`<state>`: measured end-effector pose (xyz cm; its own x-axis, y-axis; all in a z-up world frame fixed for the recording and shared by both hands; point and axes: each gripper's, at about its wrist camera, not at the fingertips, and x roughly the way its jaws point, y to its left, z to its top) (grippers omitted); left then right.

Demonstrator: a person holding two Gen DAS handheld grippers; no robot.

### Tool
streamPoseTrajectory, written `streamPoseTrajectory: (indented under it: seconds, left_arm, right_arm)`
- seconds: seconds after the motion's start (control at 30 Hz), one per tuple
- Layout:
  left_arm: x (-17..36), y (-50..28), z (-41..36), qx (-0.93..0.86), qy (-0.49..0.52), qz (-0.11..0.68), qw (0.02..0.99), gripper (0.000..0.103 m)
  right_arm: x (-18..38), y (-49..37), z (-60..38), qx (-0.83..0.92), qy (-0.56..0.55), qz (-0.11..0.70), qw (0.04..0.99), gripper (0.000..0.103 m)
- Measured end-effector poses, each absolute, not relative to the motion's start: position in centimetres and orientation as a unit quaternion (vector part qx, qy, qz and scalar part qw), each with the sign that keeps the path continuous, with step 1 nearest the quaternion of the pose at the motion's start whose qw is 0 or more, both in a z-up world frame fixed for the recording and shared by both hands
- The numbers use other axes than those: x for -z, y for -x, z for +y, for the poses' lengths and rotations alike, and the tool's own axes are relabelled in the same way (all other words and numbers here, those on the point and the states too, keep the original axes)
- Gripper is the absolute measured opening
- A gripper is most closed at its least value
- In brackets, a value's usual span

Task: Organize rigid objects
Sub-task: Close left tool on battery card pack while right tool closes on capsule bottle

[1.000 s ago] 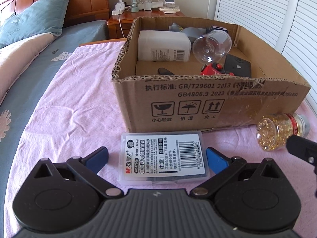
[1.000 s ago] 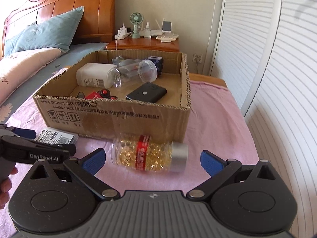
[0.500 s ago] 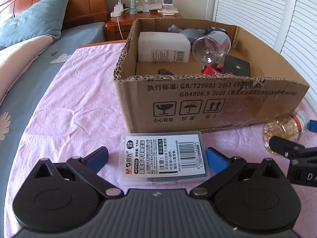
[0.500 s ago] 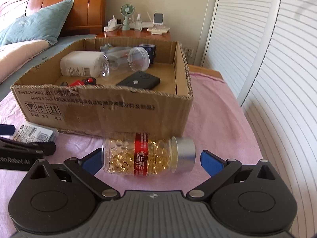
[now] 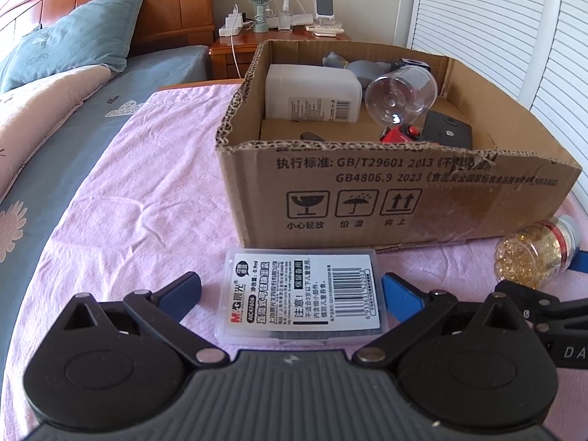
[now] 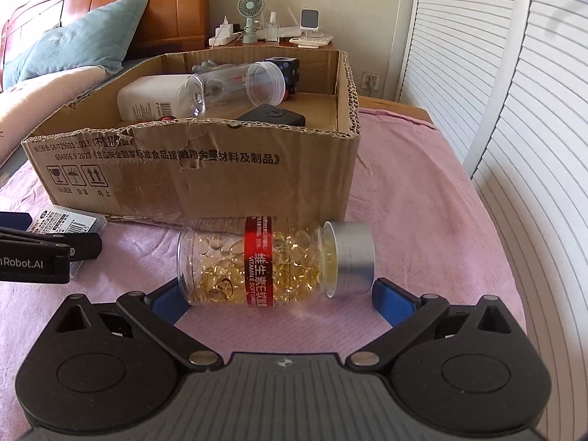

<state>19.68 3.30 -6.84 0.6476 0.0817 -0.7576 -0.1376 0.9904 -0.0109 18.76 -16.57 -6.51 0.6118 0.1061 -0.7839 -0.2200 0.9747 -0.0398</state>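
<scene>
A: Item 1, far L?
B: Bed w/ teal pillow point(image 5: 79, 42) against wood headboard. Pink cloth point(image 5: 139, 198) spread over the work surface.

A: Item 2?
B: L gripper point(image 5: 290, 290), jaws wide apart, nothing clamped. Flat clear case point(image 5: 301, 296) w/ barcode label lies on the cloth btwn the blue pads point(image 5: 183, 288); gap shows on L side, R pad just beside the case edge, contact can't tell.

A: Item 3, centre?
B: Cardboard box point(image 5: 367, 198), open top, just behind the case. Inside: white bottle point(image 5: 312, 97) on its side, clear cup point(image 5: 402, 93) lying tilted over it, grey figure at back, red toy point(image 5: 398, 134), black pad point(image 5: 446, 130) at R. Nightstand point(image 5: 235, 46) behind box w/ small fan point(image 5: 260, 5).

A: Item 4, R of box?
B: Pill jar point(image 6: 272, 262), on its side on the cloth in front of box's R corner, silver cap pointing R, red band round the middle, gold capsules inside.

A: R gripper point(image 6: 273, 296)?
B: Spread wide, straddling the jar lengthwise. L pad point(image 6: 169, 299) under/against jar base; R pad just beside the cap. No firm grip evident.

A: Far R?
B: White louvred doors point(image 6: 514, 110).
</scene>
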Motion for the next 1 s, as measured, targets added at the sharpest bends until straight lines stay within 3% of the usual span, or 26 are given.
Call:
streamPoseTrajectory:
  seconds: [0.43,0.53,1.0]
  left_arm:
    - [6.8,-19.8,3.1,-0.068,0.038,0.415,0.906,0.101]
    - [6.5,-19.8,2.9,-0.064,0.036,0.415,0.907,0.090]
    - [6.6,-18.7,3.8,-0.010,0.010,0.408,0.913,0.091]
  right_arm:
    - [6.7,-18.2,-16.7,-0.091,0.064,0.420,0.901,0.103]
    - [6.6,-18.3,-16.7,-0.090,0.064,0.423,0.899,0.103]
    - [4.6,-19.7,-15.7,-0.096,0.066,0.425,0.898,0.103]
